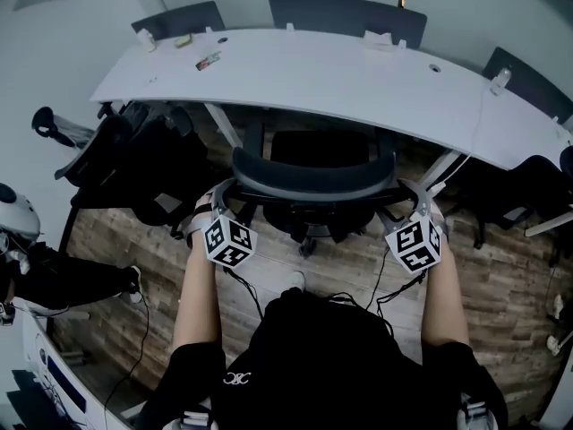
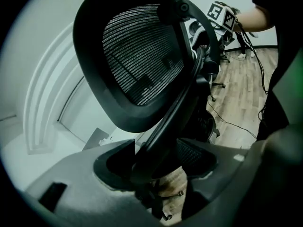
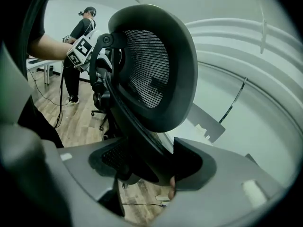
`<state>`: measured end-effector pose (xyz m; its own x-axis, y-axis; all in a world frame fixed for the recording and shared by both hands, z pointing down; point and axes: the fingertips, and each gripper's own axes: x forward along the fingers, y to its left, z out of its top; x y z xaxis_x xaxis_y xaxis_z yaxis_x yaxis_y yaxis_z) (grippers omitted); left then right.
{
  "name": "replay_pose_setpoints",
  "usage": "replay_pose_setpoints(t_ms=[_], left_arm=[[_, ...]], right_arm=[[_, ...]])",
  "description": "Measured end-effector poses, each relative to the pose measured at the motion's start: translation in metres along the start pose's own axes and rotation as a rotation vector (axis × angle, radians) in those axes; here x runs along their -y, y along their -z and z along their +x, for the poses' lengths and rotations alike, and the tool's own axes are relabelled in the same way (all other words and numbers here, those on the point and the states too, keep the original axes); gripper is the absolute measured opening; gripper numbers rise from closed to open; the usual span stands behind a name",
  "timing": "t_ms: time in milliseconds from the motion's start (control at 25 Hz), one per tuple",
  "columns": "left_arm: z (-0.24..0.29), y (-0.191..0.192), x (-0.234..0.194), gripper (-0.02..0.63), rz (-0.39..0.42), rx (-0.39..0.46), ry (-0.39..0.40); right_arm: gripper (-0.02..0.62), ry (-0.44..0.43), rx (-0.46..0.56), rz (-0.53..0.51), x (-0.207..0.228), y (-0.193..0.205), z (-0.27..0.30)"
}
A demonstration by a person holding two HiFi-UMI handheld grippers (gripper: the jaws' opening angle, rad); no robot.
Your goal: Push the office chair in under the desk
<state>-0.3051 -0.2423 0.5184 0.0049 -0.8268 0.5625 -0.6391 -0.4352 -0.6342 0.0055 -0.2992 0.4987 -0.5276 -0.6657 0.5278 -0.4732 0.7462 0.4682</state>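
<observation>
Black mesh-backed office chair [image 1: 313,179], white desk [image 1: 340,79], brown wood-plank floor [image 1: 112,236]

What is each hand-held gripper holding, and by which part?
Both hold the office chair: left hand-held gripper on the backrest frame's left side, right hand-held gripper on its right side.

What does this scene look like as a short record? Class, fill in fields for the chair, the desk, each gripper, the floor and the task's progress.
chair: office chair, black mesh back, facing the desk, backrest outside the desk's near edge
desk: white curved desk, small items near its left end
left gripper: jaws closed on the left side of the backrest frame
right gripper: jaws closed on the right side of the frame
floor: wood floor, cables trailing
task state: chair not yet fully under
</observation>
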Motion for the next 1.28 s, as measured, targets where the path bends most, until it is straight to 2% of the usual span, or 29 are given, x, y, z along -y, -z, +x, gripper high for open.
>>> replay_pose_setpoints(t_ms=[640,920,1280], left_arm=[[0.073,-0.006,-0.063,0.278,0.062,0.095,0.048],[0.104,-0.009,-0.09,0.278,0.098,0.141,0.093],[0.142,-0.027,-0.11,0.278,0.135,0.195,0.131]], right_arm=[[0.308,0.055,-0.095,0.089,0.03,-0.022,0.056],[0.308,0.091,-0.116,0.125,0.039,-0.032,0.074],[0.311,0.138,-0.15,0.172,0.06,-0.032,0.094]])
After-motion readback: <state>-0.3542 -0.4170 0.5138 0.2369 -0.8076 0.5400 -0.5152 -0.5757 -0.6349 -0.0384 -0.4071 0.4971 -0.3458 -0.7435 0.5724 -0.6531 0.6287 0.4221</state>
